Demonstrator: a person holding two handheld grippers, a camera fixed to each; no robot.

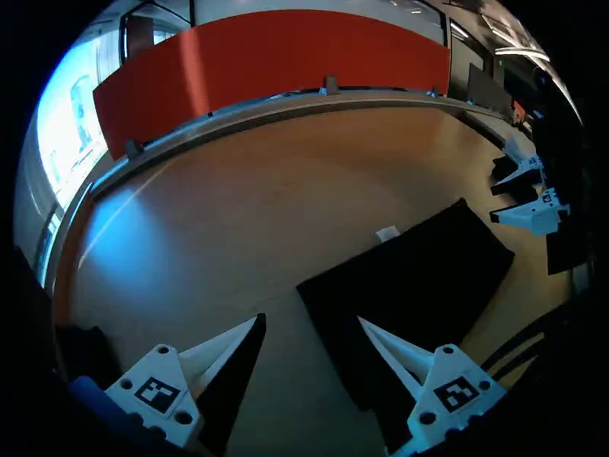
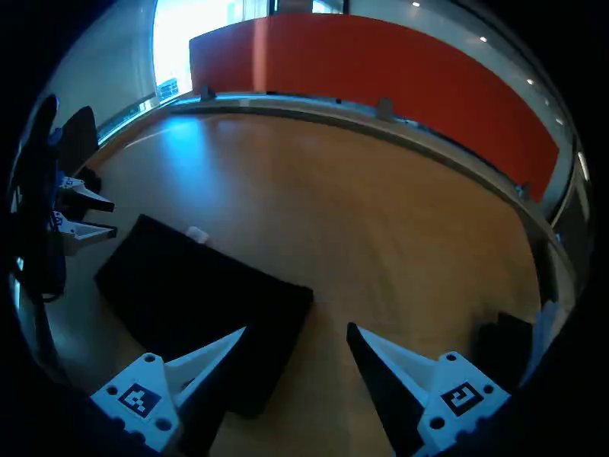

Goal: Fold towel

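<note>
We hold the left gripper [image 1: 310,318] and the right gripper [image 2: 297,327] on opposite sides of the towel [image 1: 411,289], each with its fingers [image 1: 221,343] apart and gripping nothing, likely so we can take two corners together. The black towel lies flat on the desk [image 1: 251,206], its white tag [image 1: 387,234] at the far edge. It sits in no container, straight on the wood.

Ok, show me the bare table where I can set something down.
Free: the wide stretch of wooden table between the black towel and the orange partition. Crowded: the near side, where the towel lies with the left gripper and right gripper open at its ends.
</note>
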